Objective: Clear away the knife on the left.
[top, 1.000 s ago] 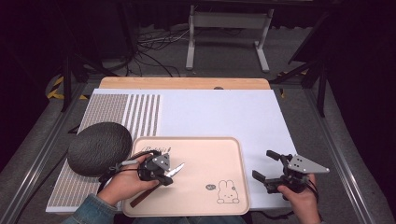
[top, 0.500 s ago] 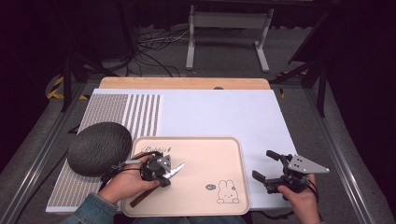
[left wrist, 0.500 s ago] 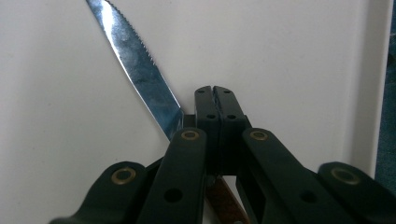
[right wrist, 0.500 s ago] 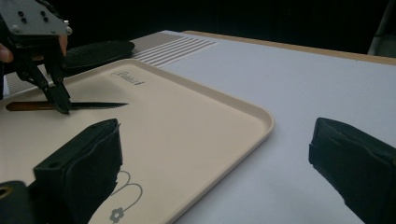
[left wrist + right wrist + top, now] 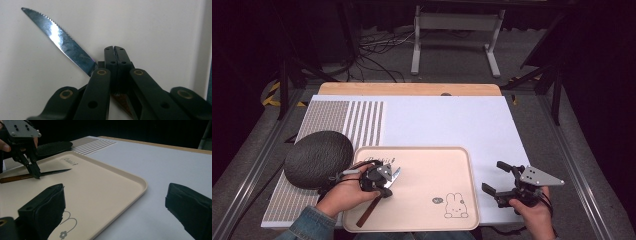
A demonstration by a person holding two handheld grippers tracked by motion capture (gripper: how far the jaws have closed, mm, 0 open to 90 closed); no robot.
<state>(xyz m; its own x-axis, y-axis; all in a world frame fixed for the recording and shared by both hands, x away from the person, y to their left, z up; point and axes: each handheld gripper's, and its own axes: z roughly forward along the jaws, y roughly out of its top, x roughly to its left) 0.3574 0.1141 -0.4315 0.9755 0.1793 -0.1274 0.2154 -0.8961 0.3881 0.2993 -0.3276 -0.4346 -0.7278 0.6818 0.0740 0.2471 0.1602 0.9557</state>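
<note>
1. The left gripper (image 5: 384,181), at lower left of the high view, has its jaws closed tight on a knife (image 5: 377,197), pinching it where the blade meets the handle.
2. The knife lies flat on the beige tray (image 5: 432,170), near the tray's left edge. Its brown handle slants toward the lower left of the frame and its blade tip points to the upper right.
3. In the left gripper view the blade (image 5: 60,40) is bright steel with a serrated upper edge and a narrow point. The two black jaws meet with no gap beside it.
4. The right gripper (image 5: 499,180) rests at lower right of the high view, on the white table top (image 5: 452,120) just off the tray's right rim. Its jaws stand wide apart with nothing between them.
5. The tray is smooth, matte plastic with rounded corners and a low raised rim. A rabbit drawing (image 5: 454,206) sits near its lower right corner, and most of its floor is bare.
6. A dark, grainy, oval mat (image 5: 318,159) lies just left of the tray, over a panel of fine stripes (image 5: 357,122) in the upper left part of the table.
7. The upper middle and right of the white top are free, ending at a wooden strip (image 5: 412,89) along the far edge.
</note>
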